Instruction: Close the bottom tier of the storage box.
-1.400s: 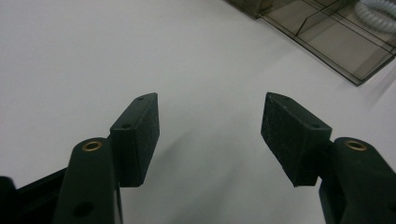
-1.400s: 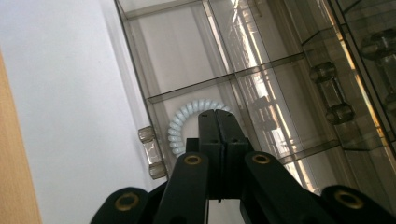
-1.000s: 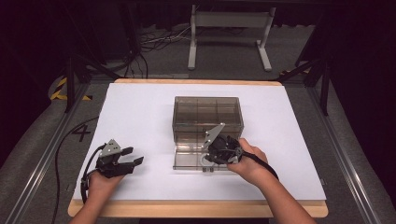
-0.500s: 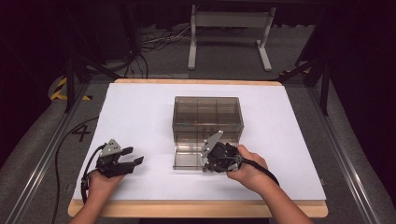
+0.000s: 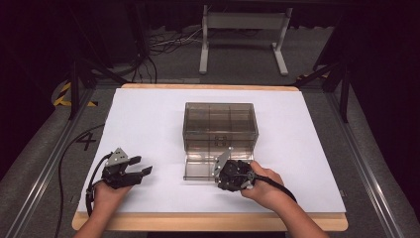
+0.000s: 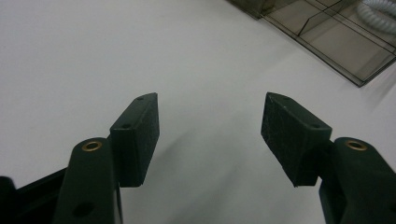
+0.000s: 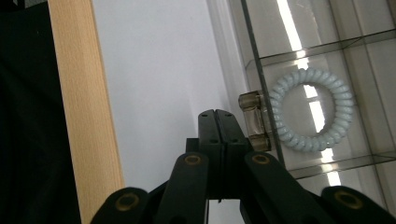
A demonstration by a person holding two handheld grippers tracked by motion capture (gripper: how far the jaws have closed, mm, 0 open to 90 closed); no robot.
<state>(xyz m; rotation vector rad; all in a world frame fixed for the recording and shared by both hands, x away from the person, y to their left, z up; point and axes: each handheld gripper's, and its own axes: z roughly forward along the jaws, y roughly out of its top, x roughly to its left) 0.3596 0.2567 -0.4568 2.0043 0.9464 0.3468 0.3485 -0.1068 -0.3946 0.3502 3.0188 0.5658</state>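
Where drawer juts: toward person.

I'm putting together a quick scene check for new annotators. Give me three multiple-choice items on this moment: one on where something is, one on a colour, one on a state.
1. Where does the hair tie lie?
A. In a compartment of the pulled-out drawer
B. On the white sheet beside the left gripper
C. On top of the box

2. What colour is the spiral hair tie?
A. Red
B. Pale blue-grey
C. Black

3. How do the left gripper's jaws stand?
A. Shut on the drawer handle
B. Shut on nothing
C. Open with nothing between them

Answers:
1 A: the hair tie lies inside the drawer, between its dividers.
2 B: the right gripper view shows it pale blue-grey.
3 C: the left gripper has bare white sheet between its pads.
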